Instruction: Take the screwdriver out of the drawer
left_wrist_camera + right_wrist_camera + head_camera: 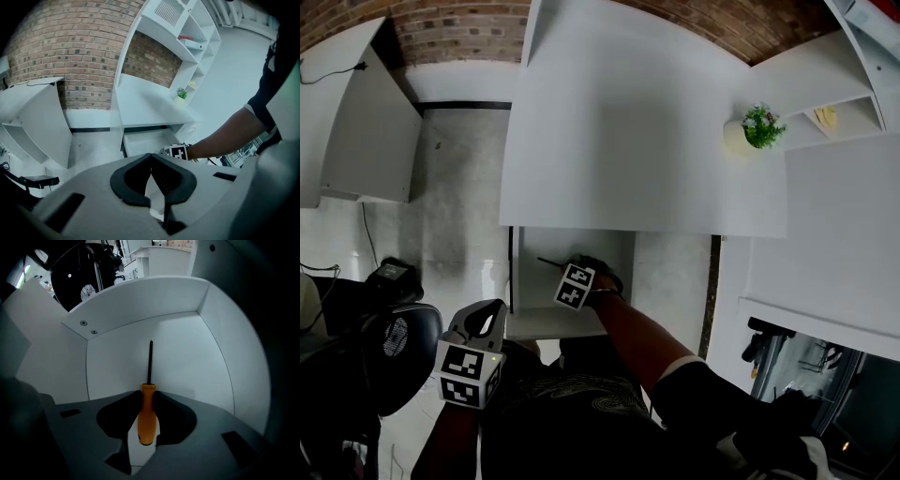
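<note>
Right gripper view: right gripper clamped on orange handle of screwdriver, both dark pads pressed to handle sides, butt end poking out toward camera. Black shaft straight ahead, away from jaws, tip over white floor of drawer. Cannot tell whether tip touches floor or hangs just above. White drawer walls on left, far and right sides, two screws on left wall's top edge.

Head view: right gripper down inside open drawer, marker cube up, forearm reaching in from near right. Screwdriver seen only as thin dark shaft sticking out left and far from jaws, inside drawer. Drawer pulled out from under white desk. Small green plant at far right of desk top, brick wall beyond. Left gripper held near left of drawer, outside it, well apart from right gripper.

Left gripper view: left gripper with pads together at tips, nothing between. Open drawer ahead, right gripper's marker cube just beyond jaws, desk and shelving behind.
</note>
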Action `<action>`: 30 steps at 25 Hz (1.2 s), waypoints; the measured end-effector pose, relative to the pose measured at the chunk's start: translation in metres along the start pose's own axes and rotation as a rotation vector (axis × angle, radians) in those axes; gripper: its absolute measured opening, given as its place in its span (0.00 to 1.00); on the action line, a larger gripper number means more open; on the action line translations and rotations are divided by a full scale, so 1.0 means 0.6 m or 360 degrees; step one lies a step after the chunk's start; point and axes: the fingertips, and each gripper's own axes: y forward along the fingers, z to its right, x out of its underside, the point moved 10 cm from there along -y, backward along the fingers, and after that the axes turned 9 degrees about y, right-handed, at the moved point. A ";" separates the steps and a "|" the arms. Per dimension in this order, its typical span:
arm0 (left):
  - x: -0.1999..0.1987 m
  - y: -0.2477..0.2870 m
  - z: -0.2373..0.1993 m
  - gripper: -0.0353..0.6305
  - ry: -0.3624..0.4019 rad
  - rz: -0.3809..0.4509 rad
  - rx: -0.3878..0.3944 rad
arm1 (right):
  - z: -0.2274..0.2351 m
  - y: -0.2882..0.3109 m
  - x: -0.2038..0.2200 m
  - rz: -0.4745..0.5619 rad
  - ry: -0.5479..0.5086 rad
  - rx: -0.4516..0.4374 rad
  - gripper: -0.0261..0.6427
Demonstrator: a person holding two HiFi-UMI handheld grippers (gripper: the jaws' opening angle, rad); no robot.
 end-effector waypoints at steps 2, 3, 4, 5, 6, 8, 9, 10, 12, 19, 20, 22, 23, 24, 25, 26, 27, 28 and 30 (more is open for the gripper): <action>-0.002 0.000 -0.005 0.08 -0.0008 0.0012 -0.0014 | 0.002 0.001 -0.001 -0.0011 0.0015 -0.0003 0.18; -0.002 0.000 -0.007 0.08 -0.0008 0.0016 -0.0017 | 0.003 0.001 0.000 -0.0010 0.0026 -0.0007 0.18; -0.002 0.000 -0.008 0.08 -0.0004 0.0020 -0.0018 | 0.003 0.000 0.000 -0.0005 0.0042 -0.0012 0.18; -0.004 -0.001 -0.008 0.08 0.0003 0.0025 -0.0018 | 0.004 -0.002 0.001 0.0004 0.0062 -0.0019 0.17; -0.007 -0.002 -0.007 0.08 0.0011 0.0032 -0.0016 | 0.005 -0.005 0.003 0.0018 0.0085 -0.0024 0.17; -0.013 -0.004 -0.007 0.08 0.0024 0.0045 -0.0015 | 0.007 -0.015 0.004 0.0055 0.0135 -0.0027 0.16; -0.016 -0.006 -0.008 0.08 0.0026 0.0052 -0.0016 | 0.006 -0.022 0.005 0.0077 0.0154 -0.0026 0.16; -0.018 -0.007 -0.010 0.08 0.0026 0.0061 -0.0019 | 0.006 -0.029 0.005 0.0100 0.0169 -0.0023 0.16; -0.023 -0.010 -0.014 0.08 0.0031 0.0080 -0.0021 | 0.005 -0.046 0.005 0.0143 0.0189 -0.0012 0.16; -0.048 -0.017 -0.010 0.08 0.0102 0.0153 0.0032 | 0.002 -0.117 0.016 0.0284 0.0270 0.0046 0.16; -0.050 -0.017 -0.008 0.08 0.0108 0.0162 0.0042 | 0.001 -0.127 0.017 0.0301 0.0277 0.0057 0.16; -0.053 -0.018 -0.005 0.08 0.0123 0.0178 0.0063 | -0.001 -0.144 0.022 0.0327 0.0302 0.0078 0.16; -0.054 -0.019 -0.003 0.08 0.0132 0.0185 0.0073 | -0.002 -0.151 0.026 0.0339 0.0318 0.0090 0.16; -0.055 -0.021 -0.001 0.08 0.0141 0.0193 0.0081 | -0.002 -0.161 0.029 0.0359 0.0335 0.0103 0.16; -0.057 -0.023 0.001 0.08 0.0149 0.0199 0.0088 | -0.004 -0.173 0.030 0.0388 0.0352 0.0112 0.16; -0.059 -0.025 0.002 0.08 0.0156 0.0206 0.0094 | -0.006 -0.186 0.031 0.0418 0.0370 0.0118 0.16; -0.061 -0.027 0.004 0.08 0.0162 0.0212 0.0098 | -0.007 -0.199 0.031 0.0447 0.0386 0.0124 0.16; -0.064 -0.029 0.005 0.08 0.0168 0.0219 0.0100 | -0.009 -0.211 0.031 0.0473 0.0399 0.0132 0.16; -0.071 -0.032 0.009 0.08 0.0180 0.0233 0.0103 | -0.011 -0.233 0.034 0.0521 0.0420 0.0148 0.16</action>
